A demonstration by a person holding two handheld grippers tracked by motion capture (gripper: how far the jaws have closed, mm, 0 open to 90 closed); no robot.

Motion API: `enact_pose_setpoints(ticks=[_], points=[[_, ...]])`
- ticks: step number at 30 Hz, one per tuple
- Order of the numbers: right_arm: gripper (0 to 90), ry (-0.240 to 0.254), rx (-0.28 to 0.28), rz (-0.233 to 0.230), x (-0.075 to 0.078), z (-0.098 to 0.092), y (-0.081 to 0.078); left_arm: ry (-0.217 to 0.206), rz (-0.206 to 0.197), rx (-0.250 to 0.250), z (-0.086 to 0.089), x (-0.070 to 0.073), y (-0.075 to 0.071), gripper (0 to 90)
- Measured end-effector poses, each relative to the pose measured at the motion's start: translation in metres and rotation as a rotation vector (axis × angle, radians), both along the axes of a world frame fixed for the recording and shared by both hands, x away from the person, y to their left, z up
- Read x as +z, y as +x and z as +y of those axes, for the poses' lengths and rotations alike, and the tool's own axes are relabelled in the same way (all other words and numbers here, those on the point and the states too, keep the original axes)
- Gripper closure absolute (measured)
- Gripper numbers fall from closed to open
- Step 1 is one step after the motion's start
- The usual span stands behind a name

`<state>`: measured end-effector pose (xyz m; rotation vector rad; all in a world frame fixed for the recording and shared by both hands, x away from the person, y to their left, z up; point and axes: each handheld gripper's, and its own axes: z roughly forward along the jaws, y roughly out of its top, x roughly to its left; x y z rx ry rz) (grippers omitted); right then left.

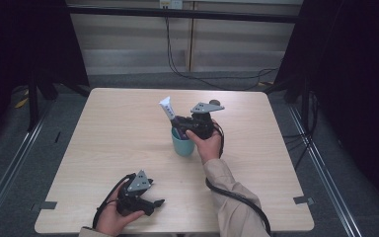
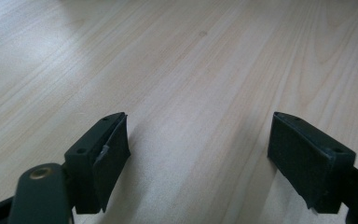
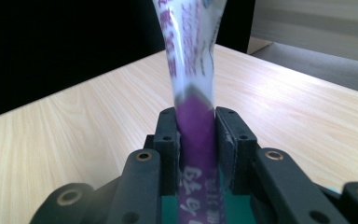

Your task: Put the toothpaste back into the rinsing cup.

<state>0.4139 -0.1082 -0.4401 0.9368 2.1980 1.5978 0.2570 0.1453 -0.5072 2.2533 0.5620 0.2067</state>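
White-and-purple plastic tube (image 3: 193,93): upright, lower end in teal cup (image 1: 182,144) at frame centre; my right hand-held gripper (image 3: 196,140) clamps it. Left hand-held gripper (image 2: 198,149) open on counter (image 1: 118,133), lower left.

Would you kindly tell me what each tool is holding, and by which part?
The right tool clamps the tube at its purple middle, above the teal cup. The left tool holds nothing.

The right gripper (image 1: 181,124) was held out mid-table, jaws clamped tight, forearm stretched forward. The left gripper (image 1: 154,203) rested low near the front edge, jaws spread wide.
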Motion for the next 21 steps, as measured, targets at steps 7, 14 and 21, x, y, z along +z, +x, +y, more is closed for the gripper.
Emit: enact_pose_setpoints(ticks=[7, 14, 21], points=[[71.0, 0.012, -0.003, -0.005, -0.001, -0.008, -0.004, 0.0, 0.001, 0.0, 0.0, 0.0, 0.0, 20.1], [71.1, 0.01, 0.007, -0.012, 0.002, -0.011, -0.006, 0.001, 0.001, 0.0, 0.0, 0.0, 0.0, 20.1], [70.4, 0.001, 0.015, -0.015, 0.003, -0.008, -0.009, 0.001, 0.001, 0.0, 0.0, 0.0, 0.0, 20.1]])
